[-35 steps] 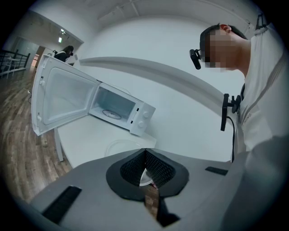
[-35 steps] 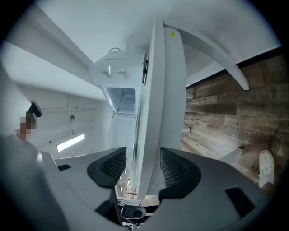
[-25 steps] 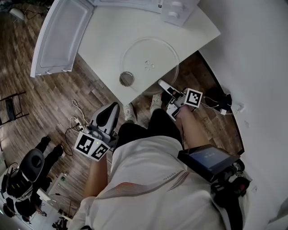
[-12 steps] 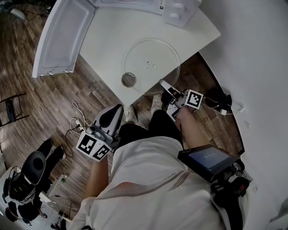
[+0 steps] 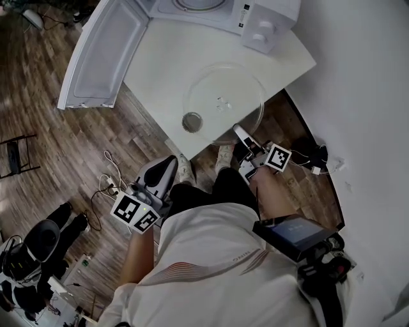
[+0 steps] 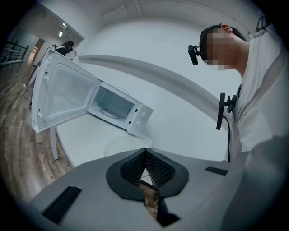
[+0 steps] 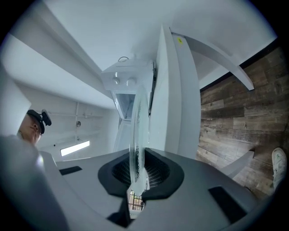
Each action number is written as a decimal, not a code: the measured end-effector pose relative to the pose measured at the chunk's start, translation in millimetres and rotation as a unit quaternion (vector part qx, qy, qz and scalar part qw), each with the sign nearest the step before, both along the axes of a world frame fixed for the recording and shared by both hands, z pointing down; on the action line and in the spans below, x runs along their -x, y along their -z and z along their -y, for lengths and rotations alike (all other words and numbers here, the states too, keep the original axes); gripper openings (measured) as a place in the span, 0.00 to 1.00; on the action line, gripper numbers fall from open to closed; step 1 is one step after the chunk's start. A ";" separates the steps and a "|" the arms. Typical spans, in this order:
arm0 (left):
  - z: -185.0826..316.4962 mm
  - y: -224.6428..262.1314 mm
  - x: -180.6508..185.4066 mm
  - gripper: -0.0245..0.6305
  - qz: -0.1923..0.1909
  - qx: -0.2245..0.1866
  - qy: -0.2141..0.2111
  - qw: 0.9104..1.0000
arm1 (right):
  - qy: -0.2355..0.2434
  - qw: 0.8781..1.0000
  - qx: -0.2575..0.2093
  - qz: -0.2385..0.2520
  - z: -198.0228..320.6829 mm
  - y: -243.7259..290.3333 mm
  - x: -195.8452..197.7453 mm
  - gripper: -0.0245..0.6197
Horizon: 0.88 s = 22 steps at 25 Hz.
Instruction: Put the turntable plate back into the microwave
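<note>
Above the wood floor, the left gripper's jaws are together, empty. The right gripper, its jaws just closed, pinches the near rim of the glass turntable plate, lying as before on the white table beside a small round piece. Beyond, the microwave stands, door open.

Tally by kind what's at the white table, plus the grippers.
Microwave: 1
Glass turntable plate: 1
Small round piece: 1
Grippers: 2 (left gripper, right gripper)
Total: 5
</note>
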<state>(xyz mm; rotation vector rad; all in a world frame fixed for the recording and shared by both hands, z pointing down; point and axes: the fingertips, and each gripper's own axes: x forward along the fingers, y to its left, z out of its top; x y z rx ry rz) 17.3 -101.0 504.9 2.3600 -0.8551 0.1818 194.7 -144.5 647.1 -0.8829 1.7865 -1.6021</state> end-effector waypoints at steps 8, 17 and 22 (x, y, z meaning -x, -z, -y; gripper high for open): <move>9.1 23.9 27.2 0.05 -0.019 -0.039 0.001 0.999 | -0.026 0.999 -0.037 -0.006 22.4 59.0 22.0 0.08; 46.0 62.9 87.9 0.05 -0.033 -0.118 -0.006 0.992 | -0.089 0.995 -0.045 -0.013 42.4 114.3 70.4 0.08; 69.9 71.6 108.3 0.05 -0.036 -0.154 -0.012 0.987 | -0.129 0.991 -0.031 -0.011 72.0 126.1 91.8 0.08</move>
